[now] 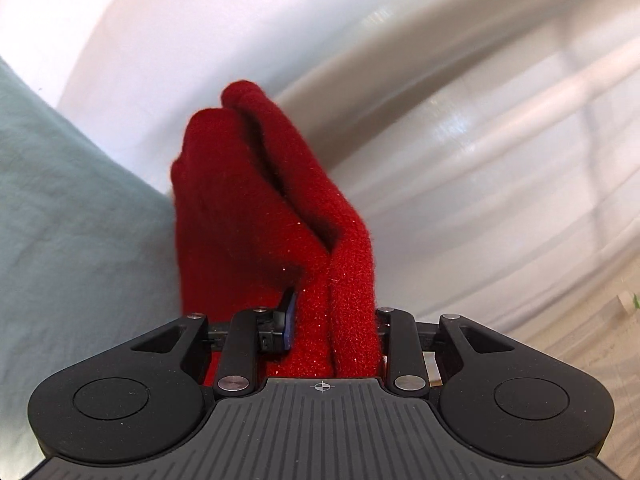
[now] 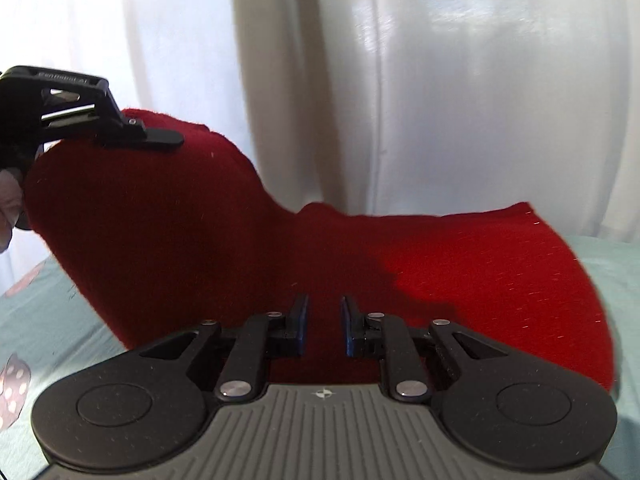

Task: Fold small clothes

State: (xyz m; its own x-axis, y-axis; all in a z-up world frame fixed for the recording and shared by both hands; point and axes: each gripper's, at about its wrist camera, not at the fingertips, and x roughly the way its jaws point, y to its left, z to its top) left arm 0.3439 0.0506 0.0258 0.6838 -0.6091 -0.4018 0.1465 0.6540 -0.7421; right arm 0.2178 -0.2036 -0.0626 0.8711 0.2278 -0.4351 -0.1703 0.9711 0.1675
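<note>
Bedding in pale green [image 1: 60,200] fills the left of the left wrist view and lies under everything in the right wrist view, where a dice print [image 2: 16,384] shows at its near left edge. Just right of it, the left gripper [image 1: 334,300] is clamped on the red garment [image 1: 256,184]. A thick bunch of the fuzzy cloth is squeezed between its jaws and stands up in two folds beyond them. In the right wrist view that same gripper sits at the far left, holding one corner of the garment raised above the bedding. From that corner the cloth slopes down to the right and spreads flat across the middle of the bed. The right gripper [image 2: 324,312] is over the garment's near edge, its jaws a narrow gap apart with red cloth showing in the gap. Whether the pads actually pinch the cloth I cannot tell. White curtains [image 2: 440,80] hang along the far side.
</note>
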